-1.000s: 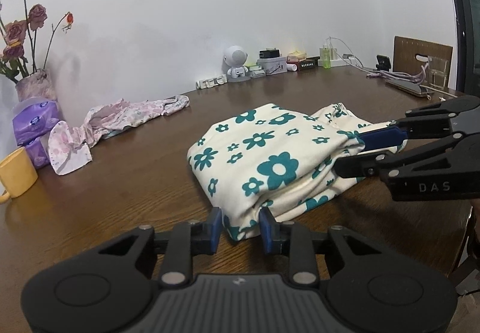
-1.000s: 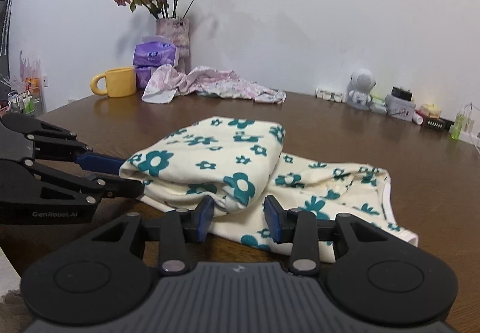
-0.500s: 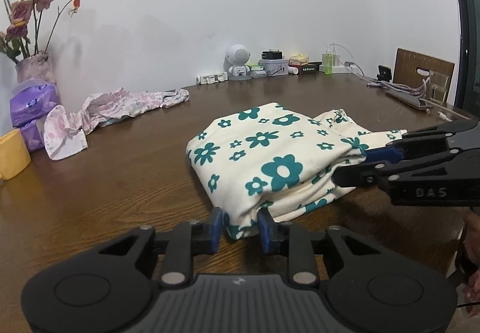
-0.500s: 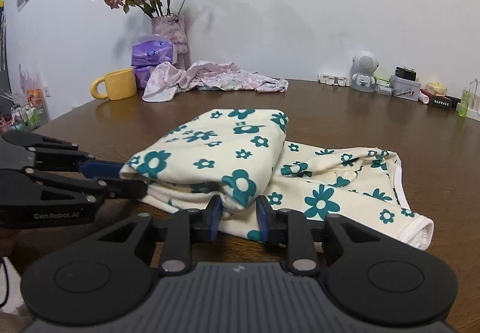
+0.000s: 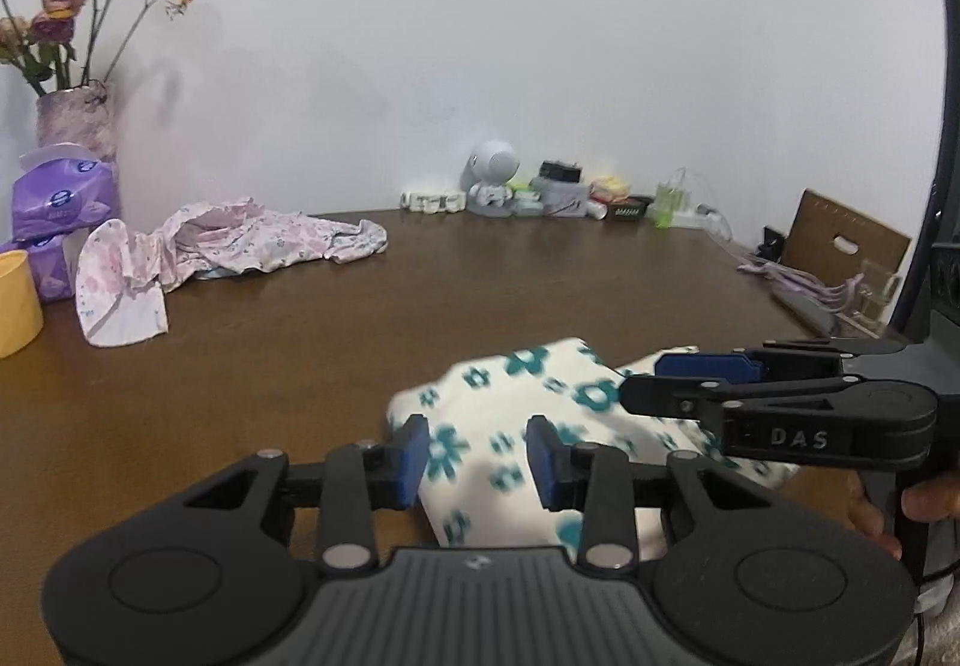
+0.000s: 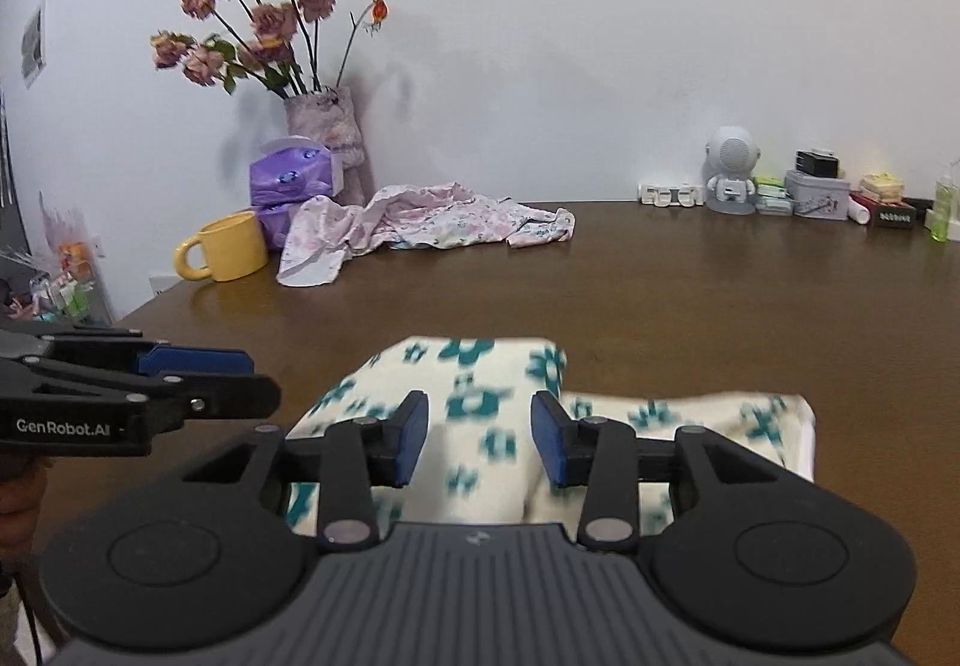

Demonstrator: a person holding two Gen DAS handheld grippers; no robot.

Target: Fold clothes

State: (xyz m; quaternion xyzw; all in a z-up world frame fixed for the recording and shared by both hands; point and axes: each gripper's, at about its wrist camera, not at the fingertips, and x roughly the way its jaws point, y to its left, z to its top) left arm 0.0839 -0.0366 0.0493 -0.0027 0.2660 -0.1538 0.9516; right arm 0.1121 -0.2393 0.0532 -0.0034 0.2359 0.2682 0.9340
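A cream garment with teal flowers (image 5: pixel 540 372) (image 6: pixel 480 366) lies folded on the brown table (image 5: pixel 420 306), blurred in both views. My left gripper (image 5: pixel 478 453) hovers over its near edge. Its blue pads stand apart and the cloth shows behind the gap, not pressed. Over the same garment further right is my right gripper (image 6: pixel 480 441). Its jaws are opening and its pads do not touch the cloth below. Each gripper shows side-on in the other's view: the right gripper (image 5: pixel 642 384) and the left gripper (image 6: pixel 258 381).
A crumpled pink floral garment (image 6: pixel 432 222) lies at the back left beside a yellow mug (image 6: pixel 231 246), purple tissue packs (image 6: pixel 291 180) and a vase of dried roses (image 6: pixel 327 138). An astronaut figure (image 6: pixel 732 174) and small boxes line the back wall. Cables and cardboard (image 5: pixel 840 246) sit at the right edge.
Both grippers have risen and drawn back, so the flowered garment sits lower and blurred in both views. Both pairs of pads stand wider apart than half a second ago and no longer pinch its edge.
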